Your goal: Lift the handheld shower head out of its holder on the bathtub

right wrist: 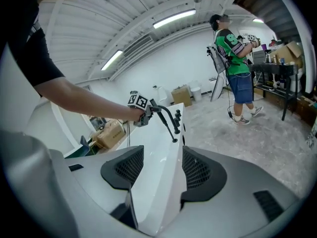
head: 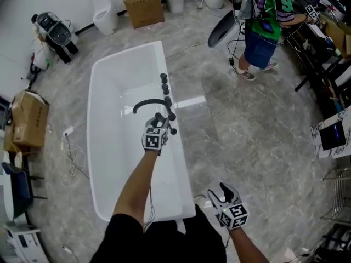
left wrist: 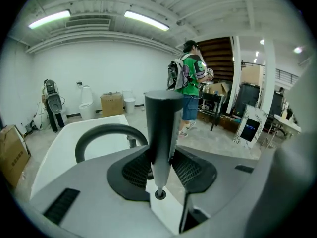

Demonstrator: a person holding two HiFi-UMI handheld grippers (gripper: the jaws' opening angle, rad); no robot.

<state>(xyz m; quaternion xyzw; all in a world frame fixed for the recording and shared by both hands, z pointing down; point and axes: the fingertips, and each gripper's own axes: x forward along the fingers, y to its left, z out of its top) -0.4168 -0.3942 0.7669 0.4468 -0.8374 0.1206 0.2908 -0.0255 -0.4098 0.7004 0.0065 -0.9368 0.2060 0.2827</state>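
Note:
The black handheld shower head (left wrist: 162, 128) stands upright between the jaws of my left gripper (left wrist: 159, 165), which is shut on its handle. In the head view the left gripper (head: 160, 116) is over the right rim of the white bathtub (head: 112, 152), beside the curved black spout (head: 148, 103) and the row of black knobs (head: 164, 84). The right gripper view shows the shower head (right wrist: 168, 120) slanting, held clear above the rim. My right gripper (head: 218, 193) hangs open and empty off the tub's near right corner; its jaws (right wrist: 157, 170) frame only the tub rim.
A person in a green shirt (head: 266, 32) stands at the far right by cluttered desks. A cardboard box (head: 143, 4) and a toilet (head: 104, 15) sit beyond the tub. Another box (head: 27, 119) and cables lie on the left.

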